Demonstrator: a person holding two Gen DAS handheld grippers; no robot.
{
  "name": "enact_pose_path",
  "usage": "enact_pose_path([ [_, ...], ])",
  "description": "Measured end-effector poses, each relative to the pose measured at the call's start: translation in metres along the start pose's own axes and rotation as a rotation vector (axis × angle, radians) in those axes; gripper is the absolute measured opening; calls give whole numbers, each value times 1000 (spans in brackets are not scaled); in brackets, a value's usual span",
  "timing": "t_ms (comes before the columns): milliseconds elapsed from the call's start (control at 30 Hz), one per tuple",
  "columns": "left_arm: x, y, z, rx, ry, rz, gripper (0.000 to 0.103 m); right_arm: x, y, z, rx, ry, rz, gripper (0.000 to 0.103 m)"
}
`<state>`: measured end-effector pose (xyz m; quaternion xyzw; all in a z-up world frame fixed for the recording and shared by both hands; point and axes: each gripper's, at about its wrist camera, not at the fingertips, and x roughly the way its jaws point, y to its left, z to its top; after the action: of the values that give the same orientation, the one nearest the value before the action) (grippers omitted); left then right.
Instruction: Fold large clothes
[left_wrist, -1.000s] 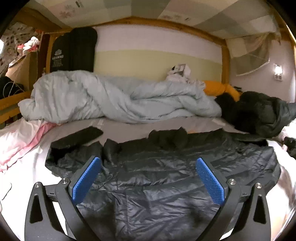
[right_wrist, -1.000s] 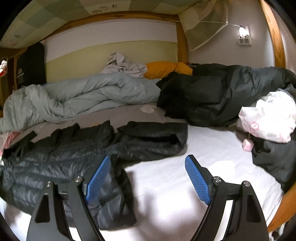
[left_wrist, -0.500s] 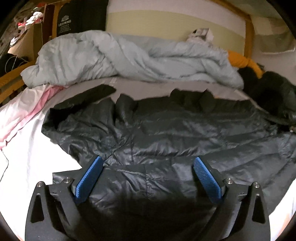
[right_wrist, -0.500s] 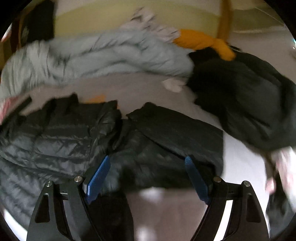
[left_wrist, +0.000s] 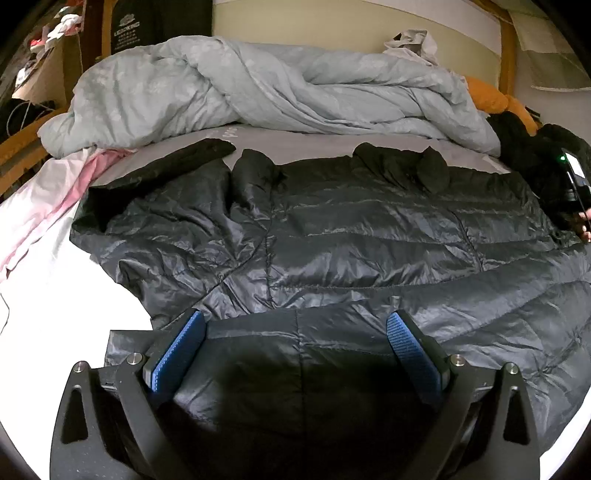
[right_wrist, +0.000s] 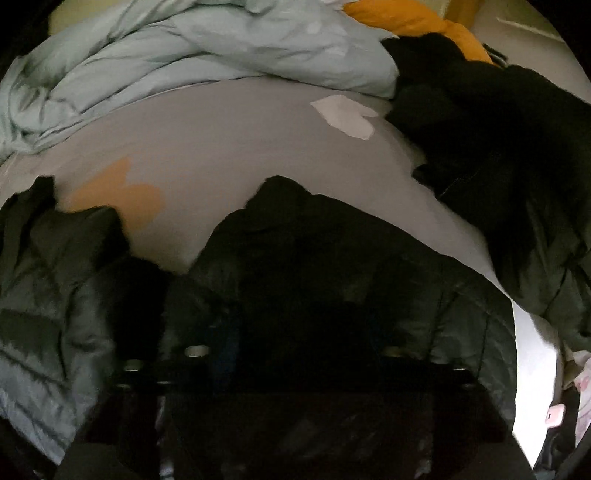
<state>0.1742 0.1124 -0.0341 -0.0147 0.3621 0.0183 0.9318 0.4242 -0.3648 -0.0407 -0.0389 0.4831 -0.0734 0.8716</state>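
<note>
While right gripper fingers have just clamped down on the jacket sleeve, left gripper fingers sit spread over the hem, jacket lengthwise across the bed.

One quilted jacket, one grey duvet, two tools.

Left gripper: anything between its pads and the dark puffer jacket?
Nothing visible. The left gripper is open right over the dark puffer jacket, its blue pads straddling the quilted fabric near the hem. The grey duvet lies bunched behind the jacket, out of the way.
</note>
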Motion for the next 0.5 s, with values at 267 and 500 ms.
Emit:
enact_pose_path([
  [267,-20,14,10,-86,-45,-75,82,-121,2,-1,-17,-259,3,4],
  [500,-40,13,14,-108,-23,-106,82,-259,47,4,-57,-464,92,4],
])
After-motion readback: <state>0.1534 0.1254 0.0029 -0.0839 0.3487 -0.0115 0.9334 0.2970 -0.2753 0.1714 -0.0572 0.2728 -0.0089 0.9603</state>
